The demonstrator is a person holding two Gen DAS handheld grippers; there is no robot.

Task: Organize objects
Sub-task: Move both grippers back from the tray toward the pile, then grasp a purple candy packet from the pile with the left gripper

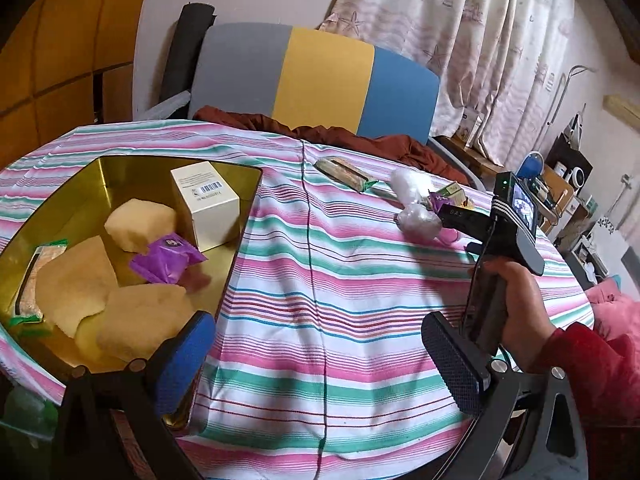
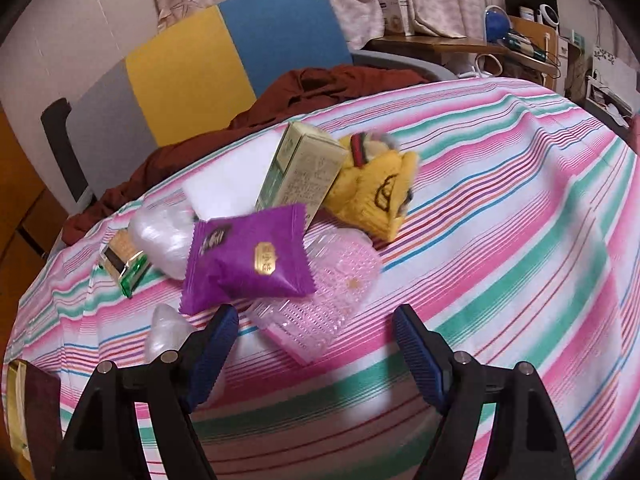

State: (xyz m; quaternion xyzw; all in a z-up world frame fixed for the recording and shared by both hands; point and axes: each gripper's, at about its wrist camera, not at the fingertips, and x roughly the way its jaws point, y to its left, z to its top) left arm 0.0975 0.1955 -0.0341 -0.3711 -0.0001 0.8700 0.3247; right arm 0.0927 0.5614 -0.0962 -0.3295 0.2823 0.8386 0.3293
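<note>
A gold tin (image 1: 244,200) on the striped table holds a white box (image 1: 206,204), yellow sponges (image 1: 140,222), a purple packet (image 1: 168,258) and a green snack bar (image 1: 30,280). My left gripper (image 1: 320,344) is open and empty beside the tin. In the right wrist view my right gripper (image 2: 316,328) is open and empty just in front of a purple packet (image 2: 248,260) that lies on a clear pink plastic tray (image 2: 336,292). Behind them stand a pale green carton (image 2: 304,168), a yellow plush toy (image 2: 380,192) and plastic wraps (image 2: 160,236).
A green snack bar (image 1: 346,174) lies at the table's far side, also showing in the right wrist view (image 2: 124,258). A grey, yellow and blue chair (image 1: 320,80) with a brown cloth (image 1: 360,140) stands behind. Cluttered shelves (image 2: 532,40) are at the right.
</note>
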